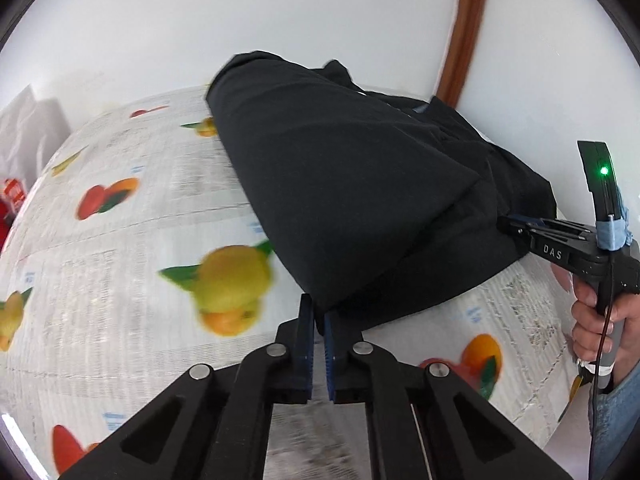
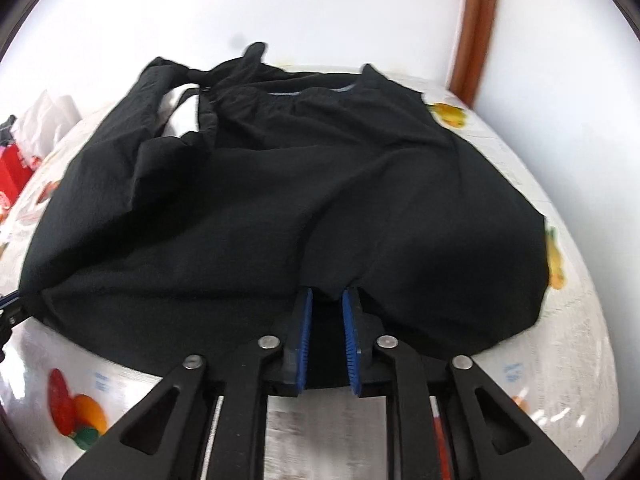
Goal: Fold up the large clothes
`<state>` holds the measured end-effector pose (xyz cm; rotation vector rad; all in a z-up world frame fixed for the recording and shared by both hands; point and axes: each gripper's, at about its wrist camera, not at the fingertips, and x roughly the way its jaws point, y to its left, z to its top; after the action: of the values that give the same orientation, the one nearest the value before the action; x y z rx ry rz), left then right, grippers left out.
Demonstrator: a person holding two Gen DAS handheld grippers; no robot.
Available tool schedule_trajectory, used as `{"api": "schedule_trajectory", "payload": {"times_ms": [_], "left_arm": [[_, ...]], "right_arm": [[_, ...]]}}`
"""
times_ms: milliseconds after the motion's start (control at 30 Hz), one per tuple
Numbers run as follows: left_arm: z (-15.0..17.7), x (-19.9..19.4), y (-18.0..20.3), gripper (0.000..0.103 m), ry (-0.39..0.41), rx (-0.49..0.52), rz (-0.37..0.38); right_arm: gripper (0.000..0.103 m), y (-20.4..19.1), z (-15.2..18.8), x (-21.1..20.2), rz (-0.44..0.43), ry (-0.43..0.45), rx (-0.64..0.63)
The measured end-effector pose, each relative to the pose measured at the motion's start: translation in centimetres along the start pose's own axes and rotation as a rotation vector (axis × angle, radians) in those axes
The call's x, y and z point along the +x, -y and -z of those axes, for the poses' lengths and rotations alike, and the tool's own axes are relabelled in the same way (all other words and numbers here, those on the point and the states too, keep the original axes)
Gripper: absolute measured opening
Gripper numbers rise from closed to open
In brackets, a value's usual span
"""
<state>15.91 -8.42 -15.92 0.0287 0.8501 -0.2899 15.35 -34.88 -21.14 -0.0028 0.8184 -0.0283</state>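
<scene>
left wrist view: sits just behind the left gripper (image 1: pixel 319 316), looking forward and steeply down along its fingers, close over the near corner of the black garment (image 1: pixel 360 200) on the fruit-print tablecloth (image 1: pixel 120 280); white wall (image 1: pixel 280 8) beyond. the right gripper (image 1: pixel 508 226) enters from the frame's right edge, side-on.

right wrist view: sits just behind the right gripper (image 2: pixel 326 300), same downward tilt, close to the black garment's (image 2: pixel 280 200) near hem, facing the white wall (image 2: pixel 320 0).

shared: garment, tablecloth (image 2: pixel 560 360), wall, brown strip (image 1: pixel 464 32) (image 2: pixel 478 28); the left gripper's tip (image 2: pixel 10 304) shows at the right view's left edge.
</scene>
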Motion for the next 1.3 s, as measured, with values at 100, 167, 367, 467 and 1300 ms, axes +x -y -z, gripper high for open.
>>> {"api": "schedule_trajectory", "payload": {"times_ms": [100,167,367,467,1300], "left_arm": [[0.8,-0.9,-2.2,0.003,0.007,-0.029,-0.024],[1.3,-1.7,-4.0,0.002,0.004,-0.055,-0.048],[2.6,-4.4,-8.6,0.002,0.017,-0.126,-0.108],[3.0,-5.5,-9.2,0.002,0.022,-0.146,-0.086],[-2.1,1.7,-6.6,0.065,-0.021,-0.114,0.061]], "right_arm": [[0.014,-2.4,-0.4,0.2,-0.017,0.003,-0.037],[0.013,-4.2,-0.7,0.4,-0.032,0.006,-0.058],[0.009,-8.6,-1.5,0.8,-0.071,0.013,-0.107],[0.008,-9.4,-1.9,1.1,-0.091,0.012,-0.118],[0.068,-12.7,-10.3,4.1,-0.443,-0.012,0.037]]}}
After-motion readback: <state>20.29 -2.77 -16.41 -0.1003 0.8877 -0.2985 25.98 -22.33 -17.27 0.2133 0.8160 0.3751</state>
